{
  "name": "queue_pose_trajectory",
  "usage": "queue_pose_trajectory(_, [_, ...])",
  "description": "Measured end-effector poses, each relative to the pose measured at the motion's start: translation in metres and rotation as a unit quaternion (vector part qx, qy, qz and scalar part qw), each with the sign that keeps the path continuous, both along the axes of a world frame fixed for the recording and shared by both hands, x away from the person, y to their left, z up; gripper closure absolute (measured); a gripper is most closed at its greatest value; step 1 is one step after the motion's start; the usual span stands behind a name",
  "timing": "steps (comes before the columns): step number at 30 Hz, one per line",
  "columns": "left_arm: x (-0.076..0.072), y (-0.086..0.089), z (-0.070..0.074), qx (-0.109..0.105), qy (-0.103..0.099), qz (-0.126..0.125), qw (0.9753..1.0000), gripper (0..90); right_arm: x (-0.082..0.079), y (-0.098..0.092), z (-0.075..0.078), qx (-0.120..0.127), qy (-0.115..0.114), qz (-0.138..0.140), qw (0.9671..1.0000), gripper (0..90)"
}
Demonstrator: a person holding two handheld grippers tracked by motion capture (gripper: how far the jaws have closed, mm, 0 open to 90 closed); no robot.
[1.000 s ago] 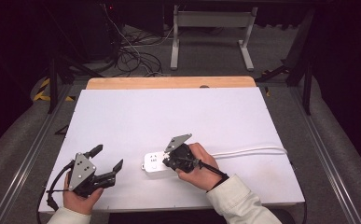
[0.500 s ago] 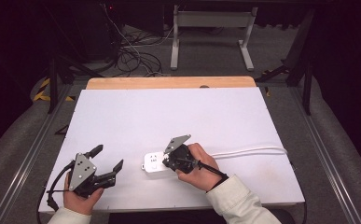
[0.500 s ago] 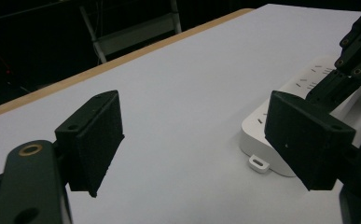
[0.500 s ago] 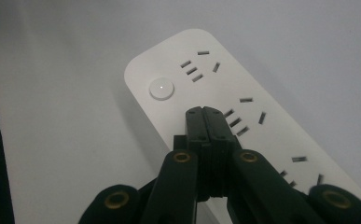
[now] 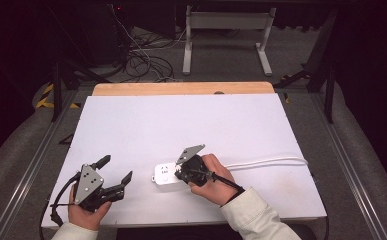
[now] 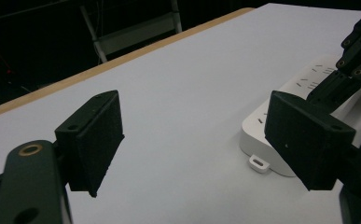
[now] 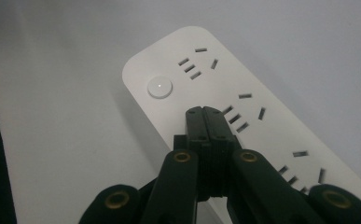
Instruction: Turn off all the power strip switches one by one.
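A white power strip lies on the white table near its front edge, with a round button at its end and several socket slots. Its white cord runs off to the right. My right gripper is shut with nothing between its jaws, tips hovering just over the strip's top behind the button; in the high view the right gripper sits over the strip's right part. My left gripper rests at the front left, open and empty, with the power strip just beyond its right jaw.
The white table has a wooden strip along its far edge. Beyond it on the dark floor stand a metal frame and loose cables. A metal rail runs along the left side.
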State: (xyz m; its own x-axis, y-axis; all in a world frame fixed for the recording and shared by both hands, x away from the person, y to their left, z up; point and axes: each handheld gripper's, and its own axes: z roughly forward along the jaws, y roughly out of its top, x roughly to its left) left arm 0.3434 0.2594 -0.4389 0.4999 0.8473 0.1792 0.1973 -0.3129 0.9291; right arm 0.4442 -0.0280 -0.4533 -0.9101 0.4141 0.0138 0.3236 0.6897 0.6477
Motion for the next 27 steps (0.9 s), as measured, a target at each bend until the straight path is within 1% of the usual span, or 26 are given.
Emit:
queue_pose_trajectory(1, [0.0,0.0,0.0,0.0,-0.001,0.0,1.0,19.8,0.001,0.0,0.0,0.005,0.007,-0.002,1.0,90.0])
queue_pose_trajectory(2, [0.0,0.0,0.0,0.0,0.0,0.0,1.0,19.8,0.002,-0.002,0.002,0.023,0.003,0.0,0.9997,90.0])
queue_pose_trajectory(3, [0.0,0.0,0.0,-0.002,0.0,-0.001,1.0,19.8,0.001,-0.003,0.004,0.019,-0.005,-0.003,0.9998,90.0])
queue_pose_trajectory(4, [0.0,0.001,0.0,-0.003,0.0,-0.001,1.0,19.8,0.0,-0.004,0.007,0.037,-0.009,0.003,0.9993,90.0])
queue_pose_trajectory(5, [0.0,0.001,0.0,-0.003,0.0,-0.001,1.0,19.8,-0.001,-0.004,0.01,0.059,-0.007,0.007,0.9982,90.0])
queue_pose_trajectory(6, [0.0,0.001,0.0,-0.004,0.0,-0.001,1.0,19.8,-0.002,-0.003,0.012,0.065,-0.012,0.006,0.9978,90.0])
queue_pose_trajectory(7, [0.001,0.001,0.0,-0.005,0.0,-0.001,1.0,19.8,-0.003,-0.001,0.014,0.059,-0.021,0.006,0.998,90.0])
queue_pose_trajectory(8, [0.001,0.001,0.0,-0.005,0.0,-0.001,1.0,19.8,-0.003,0.0,0.014,0.061,-0.024,0.005,0.9978,90.0])
queue_pose_trajectory(11, [0.0,0.002,0.001,-0.003,-0.002,-0.002,1.0,19.8,-0.002,0.0,0.014,0.059,-0.026,0.003,0.9979,90.0])
queue_pose_trajectory(13, [0.0,0.002,0.001,-0.002,-0.003,-0.002,1.0,19.8,-0.003,0.0,0.016,0.065,-0.025,0.001,0.9976,90.0])
queue_pose_trajectory(19, [0.0,0.001,0.001,-0.003,-0.002,-0.002,1.0,19.8,-0.006,0.004,0.019,0.066,-0.03,0.009,0.9973,90.0])
queue_pose_trajectory(23, [0.0,0.001,0.0,-0.001,-0.001,-0.002,1.0,19.8,-0.007,0.009,0.019,0.071,-0.029,0.014,0.9969,90.0])
queue_pose_trajectory(27, [0.0,0.001,0.0,-0.003,0.0,-0.002,1.0,19.8,-0.009,0.018,0.014,0.07,-0.02,0.023,0.9971,90.0])
